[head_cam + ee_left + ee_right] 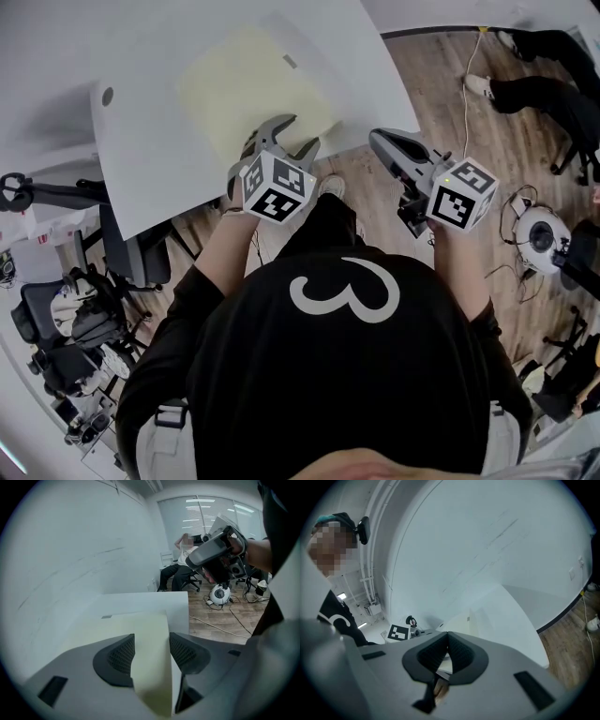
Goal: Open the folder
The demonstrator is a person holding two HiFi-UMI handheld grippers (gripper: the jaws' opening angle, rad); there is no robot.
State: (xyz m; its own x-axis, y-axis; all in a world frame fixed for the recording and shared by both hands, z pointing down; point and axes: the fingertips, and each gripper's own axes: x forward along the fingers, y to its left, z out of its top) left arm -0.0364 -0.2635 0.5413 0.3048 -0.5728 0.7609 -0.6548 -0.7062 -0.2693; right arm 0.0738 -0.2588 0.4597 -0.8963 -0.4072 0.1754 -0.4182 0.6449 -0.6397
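Pale-yellow card is lying flat on the white table (141, 150). That is the folder (253, 84), sitting closed close to the table's near edge, right in front of you. You are reaching your left gripper (298, 133) in over its near corner. Its jaws are standing apart with that corner running between them. In the left gripper view the sheet is filling the gap between the two pads, and neither pad is visibly pressing on it. A paler strip is showing along the sheet's right side there; I cannot tell whether it is the lower leaf or the table. You are holding your right gripper (377, 139) off the table, just beside its edge and over the wooden floor (441, 94), with its jaws together on nothing.

I am judging this as the grasping step, since the cover is not yet lifted. The next move is calling for you to catch only the top leaf at that corner, close the left jaws across its thickness, then swing it up and over. Your right gripper is looking free to pin the lower leaf down.
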